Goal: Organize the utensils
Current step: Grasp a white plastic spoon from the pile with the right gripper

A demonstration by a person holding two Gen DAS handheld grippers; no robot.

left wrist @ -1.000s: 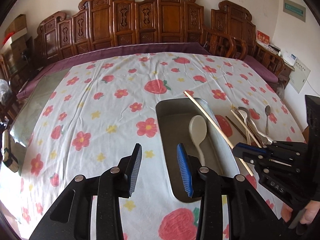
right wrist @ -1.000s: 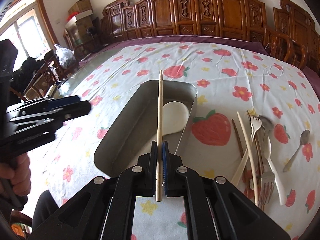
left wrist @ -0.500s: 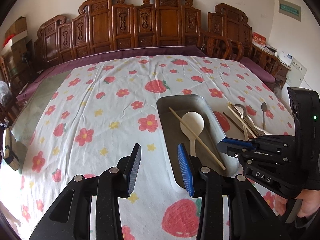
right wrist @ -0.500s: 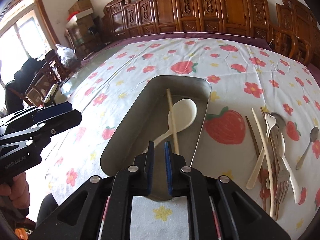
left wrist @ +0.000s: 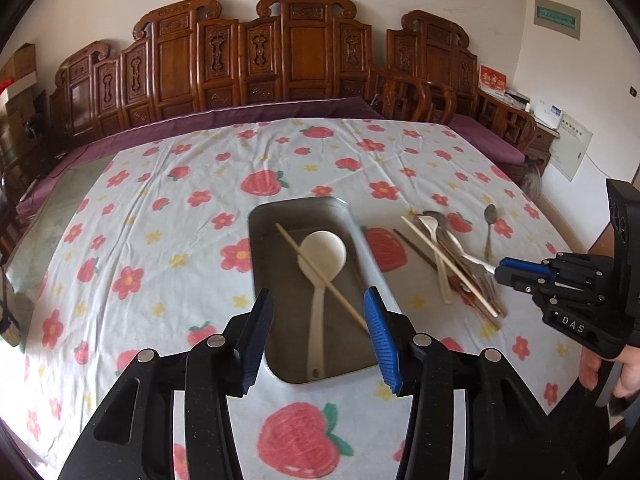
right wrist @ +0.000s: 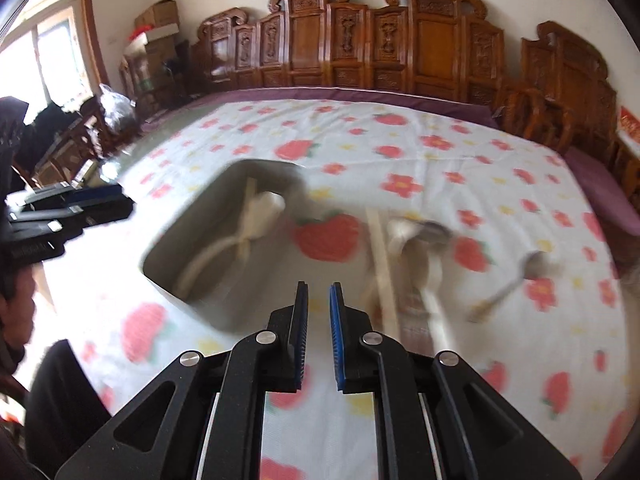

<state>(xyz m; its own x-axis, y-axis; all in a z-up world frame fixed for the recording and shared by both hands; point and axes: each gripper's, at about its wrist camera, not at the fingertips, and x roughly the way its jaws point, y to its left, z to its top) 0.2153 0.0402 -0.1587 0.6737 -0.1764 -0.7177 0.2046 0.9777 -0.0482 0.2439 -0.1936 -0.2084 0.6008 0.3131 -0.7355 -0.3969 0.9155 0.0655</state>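
A metal tray [left wrist: 298, 202] lies on the flowered cloth, holding a white spoon [left wrist: 322, 252] with a pale chopstick [left wrist: 320, 274] lying slantwise across it. My left gripper [left wrist: 318, 294] hovers over the tray's near end; its jaws are opening and nothing is between them. To the right of the tray lies a pile of utensils [left wrist: 452, 256], with a metal spoon [left wrist: 489, 224] lying apart. My right gripper [left wrist: 504, 270] hangs by that pile. In the blurred right wrist view, the right gripper [right wrist: 318, 285] shows a narrow empty gap, between the tray [right wrist: 260, 165] and the pile [right wrist: 416, 264].
Carved wooden chairs [left wrist: 304, 52] line the far side of the table. A person's hand [left wrist: 624, 372] holds the right gripper's handle at the right edge. The left gripper [right wrist: 120, 200] shows at the left in the right wrist view. Boxes [right wrist: 160, 20] are stacked in the far corner.
The right gripper let go of the chopstick, which now lies in the tray across the spoon, and swung right toward the pile. The left gripper shifted over the tray and its jaws widened.
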